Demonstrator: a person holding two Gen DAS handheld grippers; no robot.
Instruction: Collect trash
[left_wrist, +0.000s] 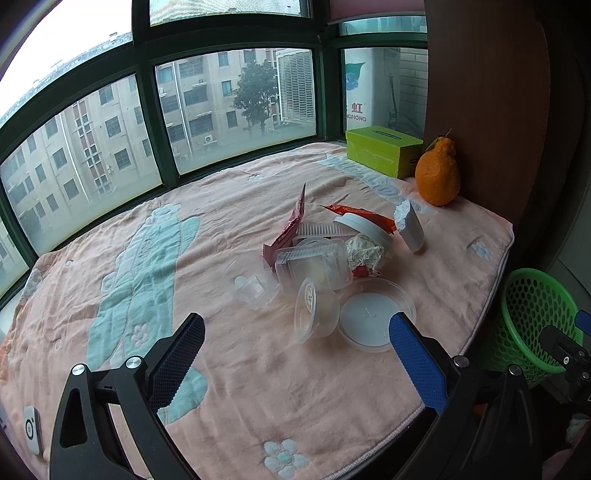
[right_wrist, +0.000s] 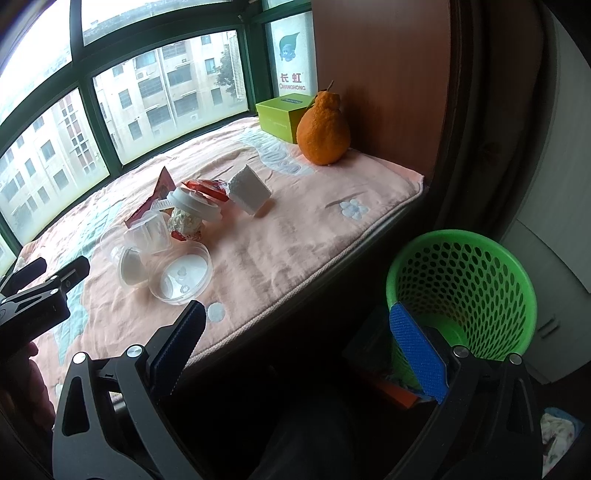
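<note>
A pile of trash lies on the pink blanket (left_wrist: 258, 369): a clear round lid (left_wrist: 373, 314), a clear cup on its side (left_wrist: 314, 314), clear plastic trays (left_wrist: 314, 266), red wrappers (left_wrist: 291, 225), a white cup lid (left_wrist: 364, 229), crumpled paper (left_wrist: 365, 253) and a white foam block (left_wrist: 410, 225). My left gripper (left_wrist: 295, 354) is open and empty, just short of the clear cup and lid. My right gripper (right_wrist: 295, 343) is open and empty, off the blanket's edge beside the green mesh basket (right_wrist: 461, 280). The pile shows in the right wrist view too (right_wrist: 177, 229).
An orange fruit (left_wrist: 437, 173) and a green box (left_wrist: 384, 149) stand at the far right by the brown wall panel. Windows run along the far side. The green basket (left_wrist: 532, 317) stands below the blanket's right edge. A white device (left_wrist: 31, 430) lies at near left.
</note>
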